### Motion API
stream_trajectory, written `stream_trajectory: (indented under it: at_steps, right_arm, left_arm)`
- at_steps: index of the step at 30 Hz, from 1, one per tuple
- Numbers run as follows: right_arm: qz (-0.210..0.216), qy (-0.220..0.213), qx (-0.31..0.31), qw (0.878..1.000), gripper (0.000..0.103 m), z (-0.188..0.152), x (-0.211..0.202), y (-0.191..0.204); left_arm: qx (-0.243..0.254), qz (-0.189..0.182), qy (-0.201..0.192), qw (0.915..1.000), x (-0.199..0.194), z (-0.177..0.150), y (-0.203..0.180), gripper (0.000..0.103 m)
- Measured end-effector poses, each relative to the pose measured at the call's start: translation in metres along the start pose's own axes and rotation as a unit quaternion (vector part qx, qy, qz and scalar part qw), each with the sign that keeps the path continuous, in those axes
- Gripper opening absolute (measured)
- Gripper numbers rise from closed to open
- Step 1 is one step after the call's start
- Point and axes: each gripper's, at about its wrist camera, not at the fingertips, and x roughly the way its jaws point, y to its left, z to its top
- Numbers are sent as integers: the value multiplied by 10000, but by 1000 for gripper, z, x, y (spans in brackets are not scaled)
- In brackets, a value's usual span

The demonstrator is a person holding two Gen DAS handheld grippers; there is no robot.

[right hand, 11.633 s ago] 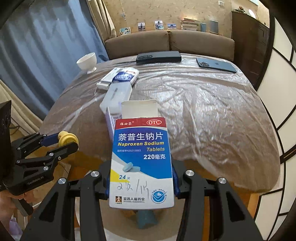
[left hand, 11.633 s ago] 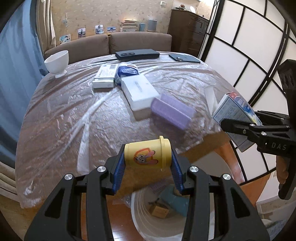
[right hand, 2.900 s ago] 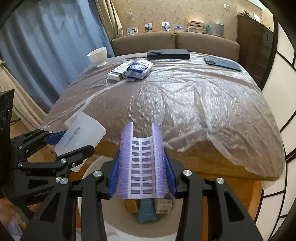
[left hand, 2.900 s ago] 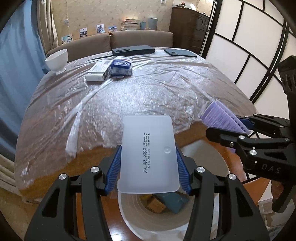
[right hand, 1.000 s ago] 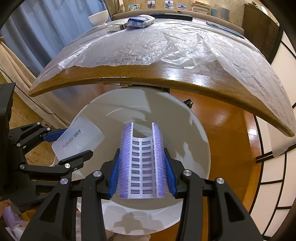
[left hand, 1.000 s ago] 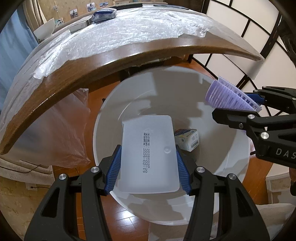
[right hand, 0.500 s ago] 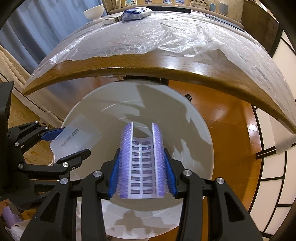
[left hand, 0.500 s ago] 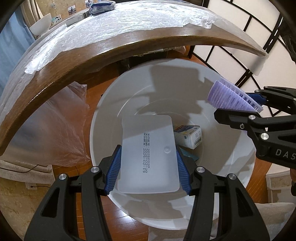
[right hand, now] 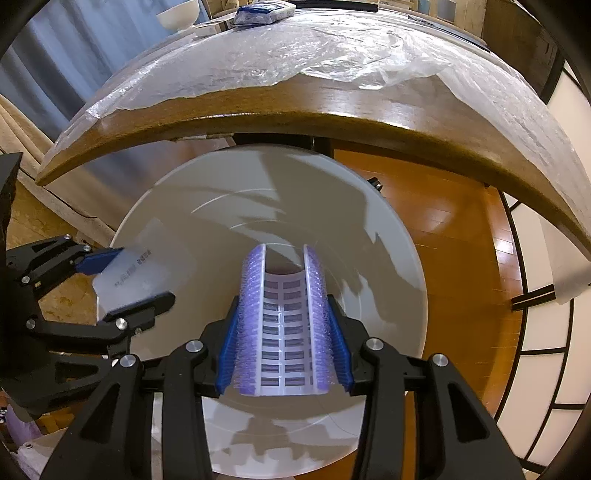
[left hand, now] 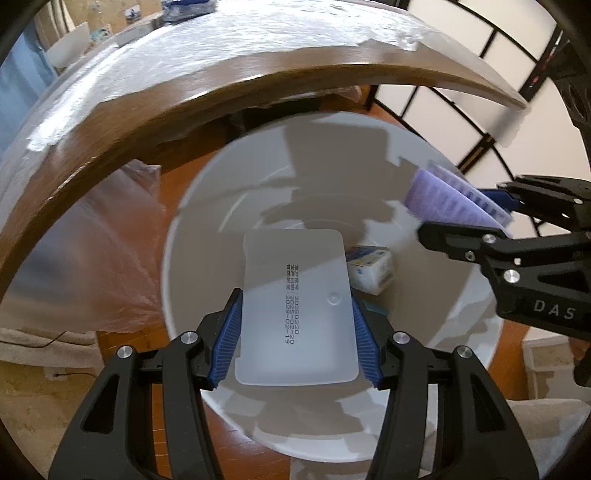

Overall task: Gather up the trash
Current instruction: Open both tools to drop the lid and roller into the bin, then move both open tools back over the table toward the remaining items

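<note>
A white trash bin [left hand: 207, 206] stands on the floor below the table edge; it also shows in the right wrist view [right hand: 399, 266]. My left gripper [left hand: 295, 325] is shut on a flat translucent white plastic box [left hand: 295, 295] with printed dates, held over the bin mouth. My right gripper [right hand: 282, 339] is shut on a purple ridged plastic tray [right hand: 283, 325], also over the bin; the tray shows in the left wrist view [left hand: 450, 203]. A blue-and-white medicine carton [left hand: 371, 271] lies at the bin's bottom.
The round wooden table [right hand: 332, 107], covered in clear plastic sheet, overhangs the bin. A blue packet [right hand: 264, 11], a white box [left hand: 138, 31] and a white bowl [right hand: 177, 14] sit at its far side. A paper screen [left hand: 461, 44] stands right. A clear bag [left hand: 96, 243] lies left.
Both grippers have edged a little lower and closer over the bin, each holding its item. Neither item has been let go.
</note>
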Motion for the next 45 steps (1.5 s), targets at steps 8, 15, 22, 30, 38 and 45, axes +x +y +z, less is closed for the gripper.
stream_trajectory:
  at_steps: [8, 15, 22, 30, 38, 45]
  right_arm:
    - [-212, -314, 146, 9992, 84, -1, -20, -7]
    - [-320, -906, 566, 9938, 93, 5, -61, -10]
    - [-446, -1723, 1350, 9747, 98, 13, -107, -9]
    - [-379, -1813, 1125, 9762, 98, 41, -105, 7]
    - [-152, -1901, 1175, 9746, 98, 82, -104, -1]
    - [-70, -1851, 1014, 9774, 98, 142, -88, 3]
  left_arm:
    - [-69, 248, -151, 9996, -12, 1, 0, 85]
    - [-779, 338, -660, 9942, -50, 5, 12, 86]
    - [-1623, 617, -1604, 9717, -101, 11, 21, 97]
    - [-1463, 666, -1696, 9723, -106, 28, 36, 97]
    - [-1451, 592, -1717, 9726, -105, 50, 73, 97]
    - [-1083, 713, -1704, 9768, -95, 86, 112, 97]
